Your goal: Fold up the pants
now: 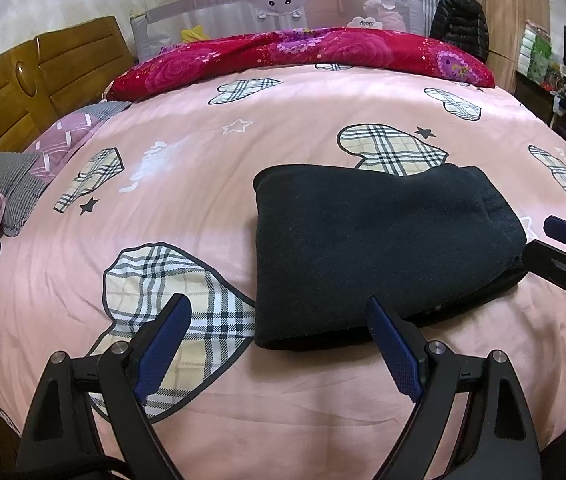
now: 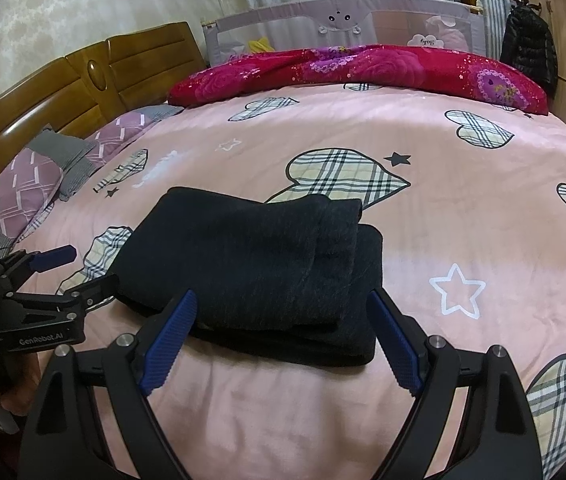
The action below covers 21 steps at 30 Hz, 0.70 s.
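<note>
The dark folded pants lie flat on the pink bedsheet. The left tongs gape wide and empty at the bundle's seven o'clock; the right tongs, equally wide, hang empty at its five o'clock edge.

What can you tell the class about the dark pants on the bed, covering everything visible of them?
The pants are a dark charcoal, fuzzy, knit-looking fabric, folded into a compact, roughly rectangular stack of several layers, the upper layer set slightly back from the lower at the right end. They lie flat on the pink bedcover, partly covering a plaid heart print. Nothing grips them: both grippers' jaws stand open at the near edge, not closed on the cloth.
</note>
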Available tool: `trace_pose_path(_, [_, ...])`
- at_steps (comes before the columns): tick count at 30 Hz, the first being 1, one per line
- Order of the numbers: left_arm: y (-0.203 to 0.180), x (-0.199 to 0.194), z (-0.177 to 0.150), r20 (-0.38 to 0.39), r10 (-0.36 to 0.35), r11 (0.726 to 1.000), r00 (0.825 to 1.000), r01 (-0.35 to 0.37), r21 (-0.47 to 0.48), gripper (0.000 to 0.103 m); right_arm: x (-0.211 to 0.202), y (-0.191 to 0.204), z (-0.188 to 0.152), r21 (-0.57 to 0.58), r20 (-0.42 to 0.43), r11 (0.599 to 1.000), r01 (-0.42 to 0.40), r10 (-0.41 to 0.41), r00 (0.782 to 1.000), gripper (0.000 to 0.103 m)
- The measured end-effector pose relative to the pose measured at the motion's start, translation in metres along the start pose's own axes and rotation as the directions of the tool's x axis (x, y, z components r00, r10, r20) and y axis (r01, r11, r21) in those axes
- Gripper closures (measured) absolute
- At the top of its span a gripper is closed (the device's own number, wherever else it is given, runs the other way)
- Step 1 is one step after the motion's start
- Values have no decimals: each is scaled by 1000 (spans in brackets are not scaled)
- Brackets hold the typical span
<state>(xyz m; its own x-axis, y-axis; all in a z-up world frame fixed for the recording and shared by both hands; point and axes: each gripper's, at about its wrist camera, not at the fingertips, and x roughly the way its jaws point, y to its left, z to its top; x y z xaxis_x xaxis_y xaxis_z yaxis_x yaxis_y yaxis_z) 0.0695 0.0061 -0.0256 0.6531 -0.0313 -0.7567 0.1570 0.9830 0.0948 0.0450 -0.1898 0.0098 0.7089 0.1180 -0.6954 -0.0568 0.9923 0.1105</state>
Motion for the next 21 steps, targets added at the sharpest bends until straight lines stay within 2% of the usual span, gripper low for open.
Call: trace_pose_path(21, [-14,2,14,7,5,999,1000,-5,33,13,-4,-1,6,2,16,1000,-10,10,1000,16])
